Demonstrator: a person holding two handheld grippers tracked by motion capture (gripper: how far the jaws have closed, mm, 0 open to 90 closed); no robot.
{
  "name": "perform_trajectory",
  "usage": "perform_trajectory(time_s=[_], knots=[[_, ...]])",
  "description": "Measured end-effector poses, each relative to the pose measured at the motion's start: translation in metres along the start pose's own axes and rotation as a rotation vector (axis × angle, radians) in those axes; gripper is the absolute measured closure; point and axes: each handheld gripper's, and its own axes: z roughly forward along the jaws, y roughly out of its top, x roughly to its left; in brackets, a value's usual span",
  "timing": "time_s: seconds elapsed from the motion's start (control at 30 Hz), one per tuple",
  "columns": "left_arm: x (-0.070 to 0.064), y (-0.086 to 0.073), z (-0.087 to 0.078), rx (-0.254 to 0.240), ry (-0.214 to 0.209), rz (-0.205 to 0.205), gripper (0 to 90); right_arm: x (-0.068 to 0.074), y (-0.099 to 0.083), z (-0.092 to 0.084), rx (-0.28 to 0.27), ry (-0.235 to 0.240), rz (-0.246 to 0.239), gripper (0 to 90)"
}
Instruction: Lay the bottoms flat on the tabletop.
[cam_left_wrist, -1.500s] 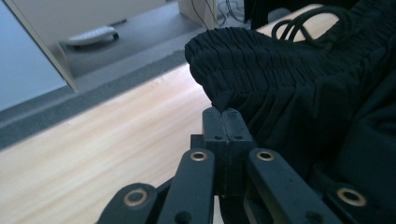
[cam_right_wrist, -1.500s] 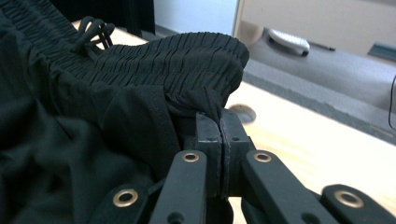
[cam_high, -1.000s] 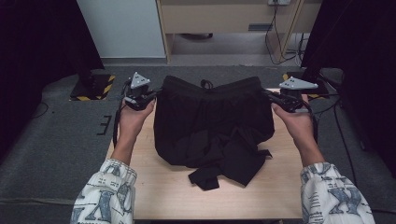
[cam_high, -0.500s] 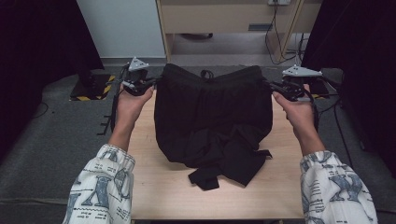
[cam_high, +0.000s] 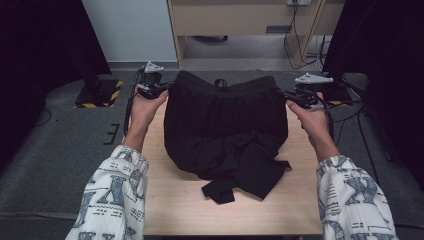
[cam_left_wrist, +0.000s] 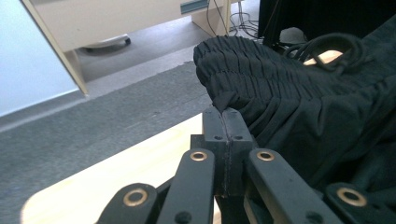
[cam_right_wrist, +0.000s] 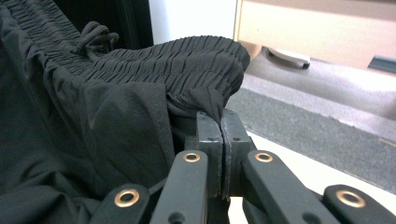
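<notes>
A black garment (cam_high: 225, 130) with a gathered elastic waistband and a drawstring (cam_high: 220, 82) is stretched across the far half of a light wooden bench (cam_high: 170, 200). The left gripper (cam_high: 161, 91), held in the person's left hand (cam_high: 145, 102) at the far left corner of the bench, has its jaws closed on the left end of the waistband; in the left gripper view a small pinch of the black fabric (cam_left_wrist: 226, 100) rises from between the two pressed-together jaws of that gripper (cam_left_wrist: 225, 114). The right gripper (cam_high: 291, 97), held in the right hand (cam_high: 310, 117) at the far right, likewise has its jaws closed on the right end of the waistband, and the right gripper view shows a fold of the garment (cam_right_wrist: 205, 100) caught at the tips of that gripper (cam_right_wrist: 220, 116). Between the two grippers the waistband runs left to right along the far edge of the bench, with the drawstring knotted near its middle. The body of the garment hangs toward the near side and lies crumpled on the bench, a loose end trailing nearest the person, right of centre. Both forearms wear patterned white sleeves (cam_high: 112, 195). Grey carpeted floor (cam_high: 55, 150) surrounds the bench, and a pale wooden cabinet (cam_high: 240, 20) stands beyond it.
</notes>
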Motion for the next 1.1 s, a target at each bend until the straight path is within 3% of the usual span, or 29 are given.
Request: perform_trajectory(time_s=[0.27,0.5,0.53,0.57,0.63,0.67,0.7,0.83,1.1], knots=[[0.014,0.007,0.040,0.074,0.005,-0.021,89.4,-0.023,-0.008,0.037,0.065,0.003,0.042,88.7],[0.033,0.029,0.078,0.090,0.035,-0.037,89.2,-0.049,0.015,0.076,0.104,-0.015,0.059,88.0],[0.035,0.029,0.085,0.096,0.052,-0.042,87.5,-0.051,0.017,0.082,0.120,-0.026,0.063,85.5],[0.037,0.028,0.091,0.083,0.071,-0.058,79.1,-0.052,0.018,0.089,0.139,-0.053,0.073,73.2],[0.039,0.024,0.099,0.103,0.099,-0.080,64.8,-0.054,0.015,0.100,0.181,-0.100,0.146,55.2],[0.039,0.021,0.100,0.115,0.100,-0.085,62.8,-0.051,0.012,0.104,0.199,-0.118,0.149,48.3],[0.038,0.018,0.100,0.128,0.094,-0.094,62.8,-0.051,0.012,0.104,0.199,-0.118,0.149,48.3],[0.027,0.008,0.088,0.120,0.087,-0.052,59.9,-0.037,0.000,0.099,0.201,-0.112,0.118,42.8],[0.001,-0.013,0.047,0.076,0.070,-0.031,46.8,-0.011,-0.019,0.072,0.214,-0.097,0.113,36.9]])
